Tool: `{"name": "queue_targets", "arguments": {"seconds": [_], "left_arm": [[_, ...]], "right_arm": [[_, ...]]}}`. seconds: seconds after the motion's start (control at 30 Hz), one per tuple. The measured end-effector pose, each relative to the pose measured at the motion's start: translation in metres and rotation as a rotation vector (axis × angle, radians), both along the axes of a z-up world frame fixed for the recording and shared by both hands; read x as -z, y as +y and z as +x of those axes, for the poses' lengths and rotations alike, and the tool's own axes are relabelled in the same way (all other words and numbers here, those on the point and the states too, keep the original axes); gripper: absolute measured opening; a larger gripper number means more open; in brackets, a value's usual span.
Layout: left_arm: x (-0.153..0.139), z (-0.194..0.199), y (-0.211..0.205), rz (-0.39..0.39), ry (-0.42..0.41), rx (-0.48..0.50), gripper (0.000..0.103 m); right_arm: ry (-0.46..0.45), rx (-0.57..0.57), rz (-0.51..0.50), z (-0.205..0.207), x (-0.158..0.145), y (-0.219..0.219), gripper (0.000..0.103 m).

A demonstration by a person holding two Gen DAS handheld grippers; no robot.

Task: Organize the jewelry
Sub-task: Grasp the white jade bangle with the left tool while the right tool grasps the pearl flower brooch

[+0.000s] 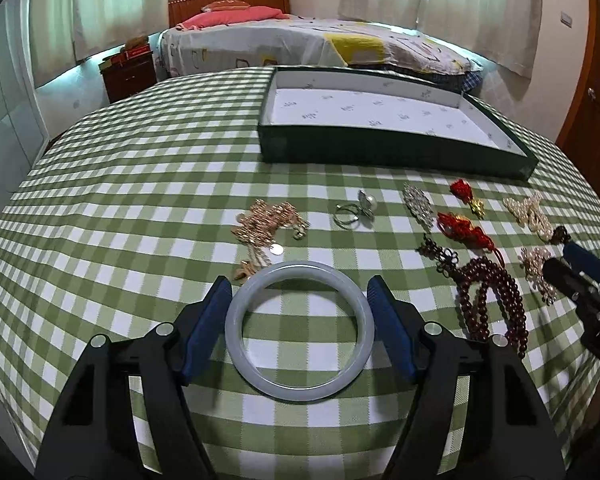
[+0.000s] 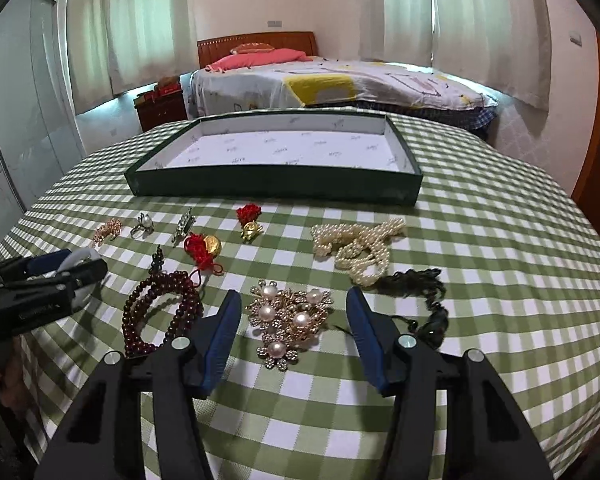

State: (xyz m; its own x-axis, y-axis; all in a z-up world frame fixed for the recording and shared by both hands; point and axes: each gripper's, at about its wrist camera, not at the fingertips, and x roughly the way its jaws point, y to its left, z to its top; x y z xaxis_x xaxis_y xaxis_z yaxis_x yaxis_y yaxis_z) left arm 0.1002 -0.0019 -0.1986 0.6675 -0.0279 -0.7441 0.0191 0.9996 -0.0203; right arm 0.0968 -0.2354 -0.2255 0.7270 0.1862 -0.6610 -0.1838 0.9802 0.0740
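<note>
A pale jade bangle [image 1: 300, 330] lies on the green checked cloth between the fingers of my left gripper [image 1: 299, 286]; the blue pads stand close beside its rim, and contact is not clear. My right gripper [image 2: 294, 300] is open around a pearl and gold brooch [image 2: 288, 320] on the cloth, not touching it. A dark green tray with a white lining [image 1: 380, 120] stands at the far side of the table [image 2: 276, 148]. It holds nothing.
Jewelry lies on the cloth: gold chain [image 1: 270, 220], pearl ring [image 1: 354, 208], dark red bead strand [image 2: 160, 312], red knot charms [image 2: 202, 248], pearl necklace [image 2: 360, 248], black cord piece [image 2: 424, 300], crystal brooch [image 1: 418, 202]. A bed [image 2: 340, 80] stands behind the table.
</note>
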Motion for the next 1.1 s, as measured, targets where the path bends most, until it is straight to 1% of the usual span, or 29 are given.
{"name": "queue_targets", "arguments": {"seconds": [0.17, 0.3, 0.33, 0.4, 0.47, 0.57, 0.9, 1.1], "left_arm": [[-0.005, -0.002, 0.003, 0.018, -0.026, -0.013, 0.068], [-0.009, -0.004, 0.002, 0.029, -0.039, -0.012, 0.068], [-0.009, -0.004, 0.002, 0.030, -0.041, -0.013, 0.068], [-0.010, -0.004, 0.003, 0.031, -0.043, -0.014, 0.068], [-0.011, -0.004, 0.003, 0.030, -0.045, -0.014, 0.068], [-0.011, -0.004, 0.003, 0.033, -0.045, -0.012, 0.068], [-0.020, -0.007, -0.001, 0.051, -0.078, -0.002, 0.068], [-0.028, -0.006, 0.000, 0.054, -0.100, -0.003, 0.068]], "right_arm": [[0.023, -0.006, -0.027, 0.004, 0.003, 0.006, 0.054], [0.068, 0.000, -0.041, 0.009, 0.010, 0.007, 0.054], [0.065, 0.000, -0.043, 0.009, 0.010, 0.008, 0.054], [0.066, -0.002, -0.045, 0.009, 0.010, 0.008, 0.049], [0.063, -0.007, -0.039, 0.009, 0.009, 0.008, 0.047], [0.060, -0.007, -0.033, 0.008, 0.009, 0.007, 0.047], [0.008, 0.003, -0.026, -0.003, -0.003, 0.004, 0.047], [-0.030, 0.018, -0.014, -0.008, -0.017, 0.000, 0.047]]}}
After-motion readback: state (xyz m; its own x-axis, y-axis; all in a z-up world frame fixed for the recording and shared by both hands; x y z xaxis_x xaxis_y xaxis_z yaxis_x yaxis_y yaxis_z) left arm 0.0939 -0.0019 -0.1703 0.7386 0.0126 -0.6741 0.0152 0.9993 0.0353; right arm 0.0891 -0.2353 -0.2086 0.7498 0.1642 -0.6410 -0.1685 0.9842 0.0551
